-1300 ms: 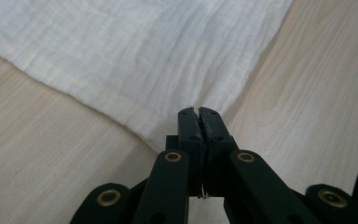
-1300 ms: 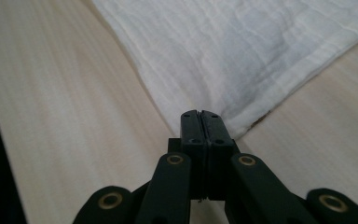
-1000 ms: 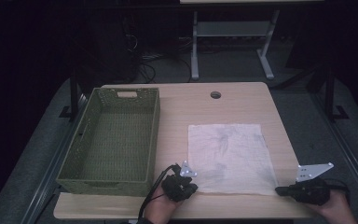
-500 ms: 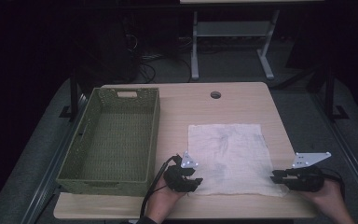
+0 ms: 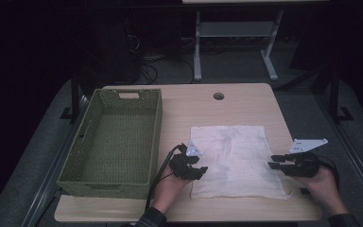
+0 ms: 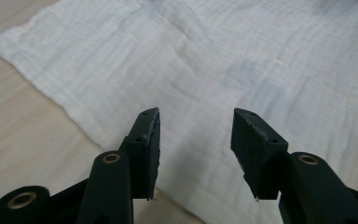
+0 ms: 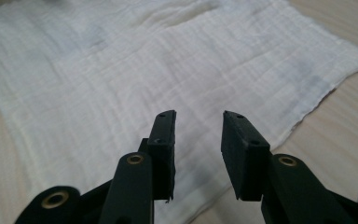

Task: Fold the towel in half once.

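Both tongs [image 5: 203, 170] [image 5: 272, 161] moved inward, cloth [image 5: 234, 151] edge hidden

Crinkled matt white cloth [image 5: 234, 158]

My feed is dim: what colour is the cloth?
White, with faint grey smudges; the cloth shows best in the left gripper view.

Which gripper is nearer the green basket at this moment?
Left. The left gripper sits at the white cloth's near left edge, just right of the green basket. The right gripper is at the cloth's far side, a cloth-width farther away.
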The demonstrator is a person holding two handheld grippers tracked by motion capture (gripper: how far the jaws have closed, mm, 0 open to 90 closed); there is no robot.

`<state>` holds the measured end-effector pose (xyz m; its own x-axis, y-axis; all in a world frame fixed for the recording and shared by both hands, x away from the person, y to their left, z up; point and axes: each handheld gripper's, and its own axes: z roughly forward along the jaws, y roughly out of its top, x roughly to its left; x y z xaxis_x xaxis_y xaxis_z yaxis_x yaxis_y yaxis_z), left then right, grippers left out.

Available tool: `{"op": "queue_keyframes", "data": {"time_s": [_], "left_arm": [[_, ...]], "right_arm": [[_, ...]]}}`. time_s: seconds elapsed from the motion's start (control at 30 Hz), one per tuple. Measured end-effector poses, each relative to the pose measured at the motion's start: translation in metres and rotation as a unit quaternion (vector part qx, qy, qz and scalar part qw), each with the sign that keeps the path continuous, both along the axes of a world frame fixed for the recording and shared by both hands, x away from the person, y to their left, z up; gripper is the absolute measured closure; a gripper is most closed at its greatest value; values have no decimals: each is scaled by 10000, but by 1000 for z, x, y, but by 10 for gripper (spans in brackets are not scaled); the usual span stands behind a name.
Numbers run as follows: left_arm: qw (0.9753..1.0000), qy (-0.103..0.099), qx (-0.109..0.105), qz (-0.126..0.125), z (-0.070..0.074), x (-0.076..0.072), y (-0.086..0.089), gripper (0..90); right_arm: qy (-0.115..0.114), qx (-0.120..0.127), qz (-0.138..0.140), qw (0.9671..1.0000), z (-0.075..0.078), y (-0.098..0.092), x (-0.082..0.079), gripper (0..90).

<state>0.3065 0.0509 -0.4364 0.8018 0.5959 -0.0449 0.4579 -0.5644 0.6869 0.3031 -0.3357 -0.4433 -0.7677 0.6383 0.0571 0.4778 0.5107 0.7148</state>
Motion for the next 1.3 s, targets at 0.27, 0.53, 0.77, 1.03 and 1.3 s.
{"op": "queue_keyframes", "data": {"time_s": [0.27,0.53,0.77,1.03,1.3], "left_arm": [[9995,-161,64,246,3,22,-4,498],[9986,-92,27,519,5,49,-4,490],[9961,-208,41,858,9,75,0,531],[9916,-289,152,1250,-2,109,5,564],[9883,-282,471,1421,-20,139,-1,569]], "right_arm": [[65,151,-98,9998,1,-1,29,639],[90,334,-158,9993,3,-1,54,625],[72,379,-364,9986,4,-1,81,637],[51,334,-582,9977,0,-2,115,640],[147,218,-955,9951,-16,-16,145,646]]}}
